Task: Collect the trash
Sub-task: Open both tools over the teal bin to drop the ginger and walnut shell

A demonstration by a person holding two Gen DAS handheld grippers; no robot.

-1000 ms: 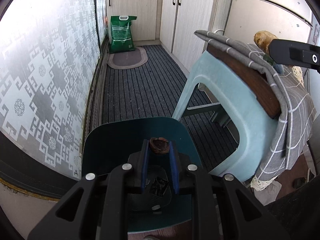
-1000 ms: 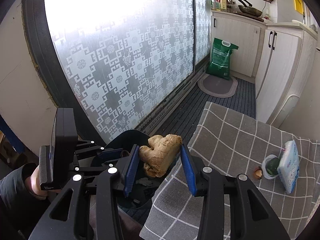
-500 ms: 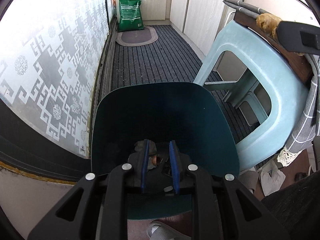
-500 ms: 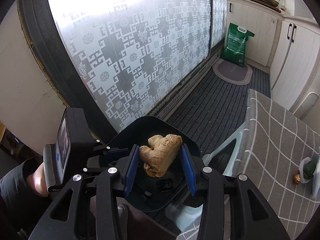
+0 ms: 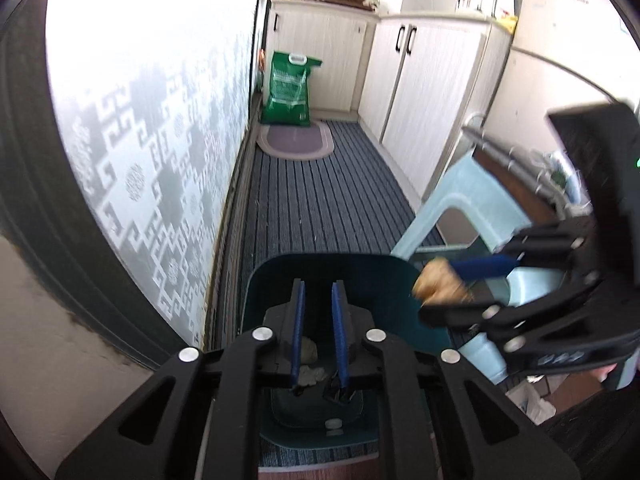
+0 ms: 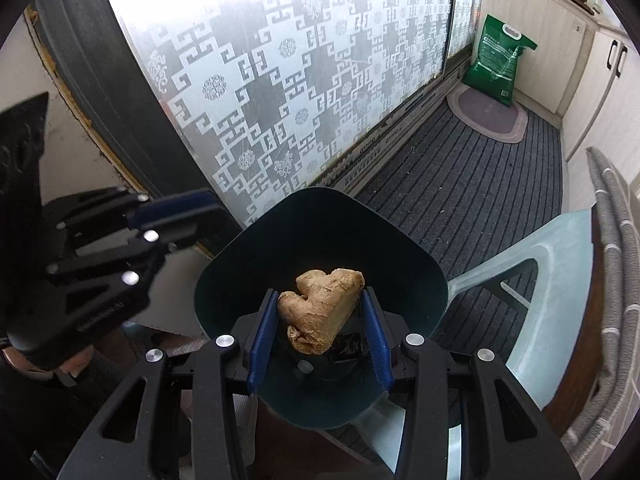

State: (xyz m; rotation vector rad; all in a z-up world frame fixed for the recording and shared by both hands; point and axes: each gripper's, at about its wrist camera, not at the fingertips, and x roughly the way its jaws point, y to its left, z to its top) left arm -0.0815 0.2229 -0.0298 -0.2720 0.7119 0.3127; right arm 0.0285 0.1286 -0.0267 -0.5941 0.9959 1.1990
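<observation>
A dark teal trash bin stands on the floor beside a pale blue stool. My right gripper is shut on a tan piece of ginger and holds it over the bin's mouth. It shows from the side in the left wrist view, with the ginger at the bin's right rim. My left gripper is open and empty above the bin, with a narrow gap between its blue pads. Scraps of trash lie at the bin's bottom.
The pale blue stool under a grey checked cloth stands right of the bin. A frosted patterned glass door runs along the left. A green bag and an oval mat lie by white cabinets at the far end.
My left gripper has let go of the brown scrap it held and risen above the bin. My right gripper has carried the ginger from above the cloth to over the bin.
</observation>
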